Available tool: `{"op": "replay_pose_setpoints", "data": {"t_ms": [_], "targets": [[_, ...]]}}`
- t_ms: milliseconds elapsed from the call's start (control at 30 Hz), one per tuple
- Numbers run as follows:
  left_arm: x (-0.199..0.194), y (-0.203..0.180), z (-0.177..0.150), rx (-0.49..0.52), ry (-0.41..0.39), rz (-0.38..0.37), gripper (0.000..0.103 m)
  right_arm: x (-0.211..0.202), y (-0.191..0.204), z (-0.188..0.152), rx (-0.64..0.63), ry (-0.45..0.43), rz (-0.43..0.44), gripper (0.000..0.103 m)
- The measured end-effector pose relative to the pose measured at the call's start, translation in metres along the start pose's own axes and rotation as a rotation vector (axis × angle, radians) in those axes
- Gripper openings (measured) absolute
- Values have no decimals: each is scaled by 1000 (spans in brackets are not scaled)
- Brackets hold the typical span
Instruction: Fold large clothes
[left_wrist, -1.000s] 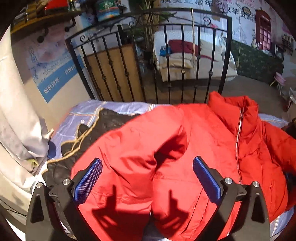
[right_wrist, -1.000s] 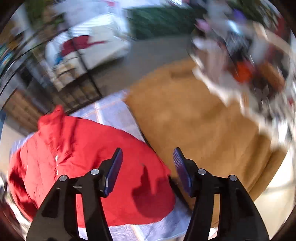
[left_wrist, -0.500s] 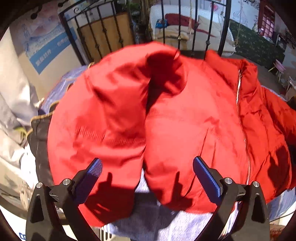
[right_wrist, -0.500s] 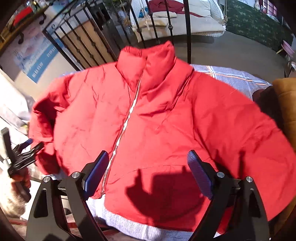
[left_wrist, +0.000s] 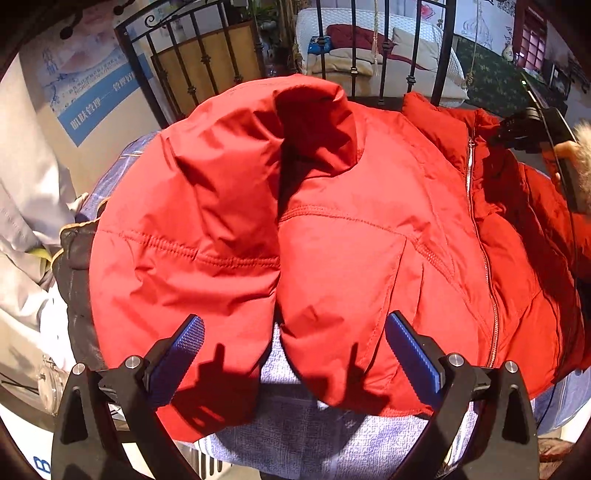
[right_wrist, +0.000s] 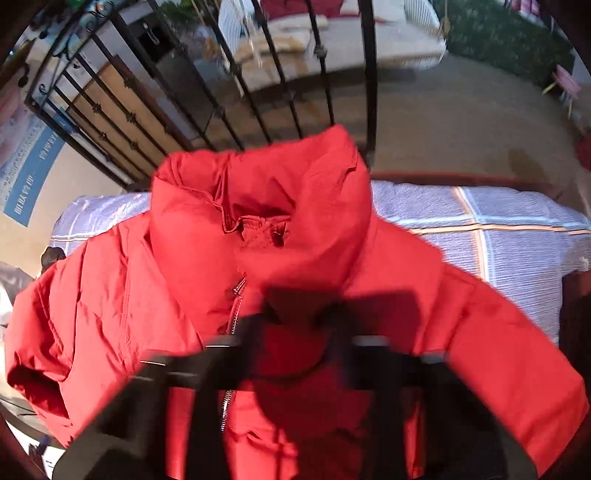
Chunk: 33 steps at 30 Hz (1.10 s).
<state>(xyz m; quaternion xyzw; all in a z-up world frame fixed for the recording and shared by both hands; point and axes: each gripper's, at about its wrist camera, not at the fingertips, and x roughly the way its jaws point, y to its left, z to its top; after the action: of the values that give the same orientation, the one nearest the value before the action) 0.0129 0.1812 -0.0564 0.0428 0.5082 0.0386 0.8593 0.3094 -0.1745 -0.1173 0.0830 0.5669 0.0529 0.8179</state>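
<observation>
I had the red jacket (left_wrist: 332, 229) lying face up on the blanket-covered table (right_wrist: 498, 229), collar (right_wrist: 266, 192) toward twelve o'clock by the black iron railing (right_wrist: 207, 92), zip (left_wrist: 480, 240) running down toward six. Its one sleeve (left_wrist: 192, 229) was folded across the front at my nine o'clock in the left view.

My left tongs (left_wrist: 295, 354) hung wide open over the hem, nothing between the blue pads (left_wrist: 181, 350); sleeve and front panel lay just below them, apart from the pads as far as I could see. My right tongs (right_wrist: 295, 332) were blurred and closing just below the collar, near the zip top. I judged they were nearly shut, but I could not tell whether any cloth was caught between them.

What worried me: the padded shell looked slippery and thick, so a shallow pinch at the collar could slide off as soon as I lifted. If the right tongs had bitten only the top layer, the jacket would twist rather than fold. The left tongs, coming down between sleeve and panel, could grab the blanket too and drag it. A dark garment (left_wrist: 74, 266) at nine o'clock could also snag.
</observation>
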Motion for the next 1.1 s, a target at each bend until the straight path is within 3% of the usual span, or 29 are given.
{"op": "replay_pose_setpoints", "data": {"t_ms": [67,200,233,333,400,433,500,533,633,733,800,867,967,1067,1100], "targets": [[-1,4,-2,0,2,15,97,1,-5,18,-53,-15,-50,4],[2,4,-3,13,8,18,97,-4,-39,72,28,-104,-209,1],[4,1,-2,21,11,9,97,3,-44,82,41,-85,-223,1],[10,-12,6,55,1,-32,97,22,-48,89,98,28,-125,4],[16,-20,9,62,4,-56,97,8,-43,78,112,-8,-127,16],[19,-22,11,60,10,-63,97,-11,-41,63,124,-64,-110,22],[28,-24,12,41,23,-82,97,-41,-41,32,145,-127,-72,73],[31,-24,12,27,31,-89,97,-56,-41,13,143,-151,-40,76],[43,-16,10,-3,56,-113,97,-96,-47,-56,119,-135,86,76],[57,-10,12,-11,85,-157,97,-126,-54,-149,113,-25,234,76],[69,-10,16,10,94,-173,97,-135,-55,-200,129,54,261,76],[84,-13,24,53,95,-130,97,-132,-64,-257,159,125,166,75],[103,-5,43,32,87,-98,98,-131,-94,-302,265,114,-34,75],[121,0,50,34,105,-98,98,-123,-106,-312,254,122,-49,75],[124,-1,49,61,105,-87,98,-119,-106,-312,212,115,-97,75]]}}
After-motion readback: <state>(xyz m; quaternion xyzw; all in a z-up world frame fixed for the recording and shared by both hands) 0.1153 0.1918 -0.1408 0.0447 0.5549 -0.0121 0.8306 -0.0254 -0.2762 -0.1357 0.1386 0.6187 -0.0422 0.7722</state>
